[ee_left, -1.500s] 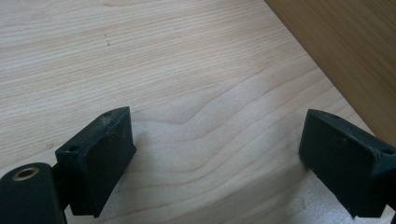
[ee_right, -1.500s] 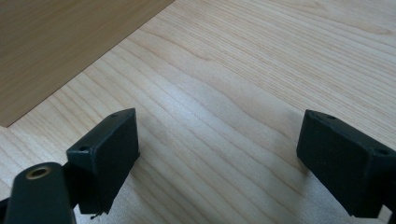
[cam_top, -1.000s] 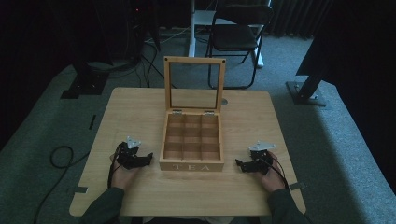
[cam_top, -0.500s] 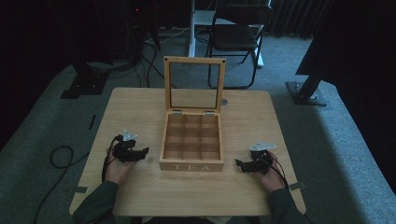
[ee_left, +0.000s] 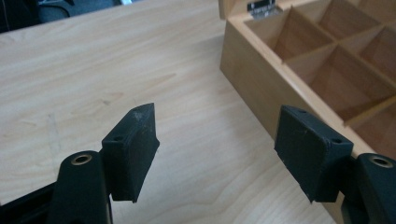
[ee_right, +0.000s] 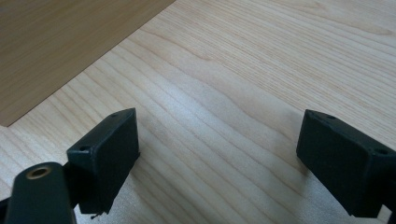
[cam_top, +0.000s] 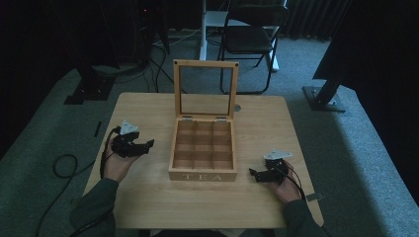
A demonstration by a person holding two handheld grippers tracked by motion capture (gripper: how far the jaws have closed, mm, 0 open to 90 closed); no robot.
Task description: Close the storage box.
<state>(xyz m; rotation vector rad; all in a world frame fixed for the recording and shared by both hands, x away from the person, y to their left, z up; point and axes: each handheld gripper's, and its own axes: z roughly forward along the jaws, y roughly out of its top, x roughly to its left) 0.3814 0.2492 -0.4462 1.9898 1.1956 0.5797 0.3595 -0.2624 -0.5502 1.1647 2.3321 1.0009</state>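
— Two grippers and one box: how do they lie on the table (cam_top: 148, 106)?
— The open tea box (cam_top: 202, 148) stands mid-table, lid upright, its compartments bare.
— The left gripper (cam_top: 148, 144)?
— Beside the box's left wall, jaws apart, just opening slightly, nothing between them.
— The right gripper (cam_top: 253, 173)?
— Near the front right corner, jaws wide apart over bare wood.

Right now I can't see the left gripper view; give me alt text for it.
The left tool hangs open with nothing between its two black jaws, above a bare wooden table. At the right stands an open wooden box divided into empty compartments, its near wall running behind the right-hand jaw, with a metal hinge at the top edge.
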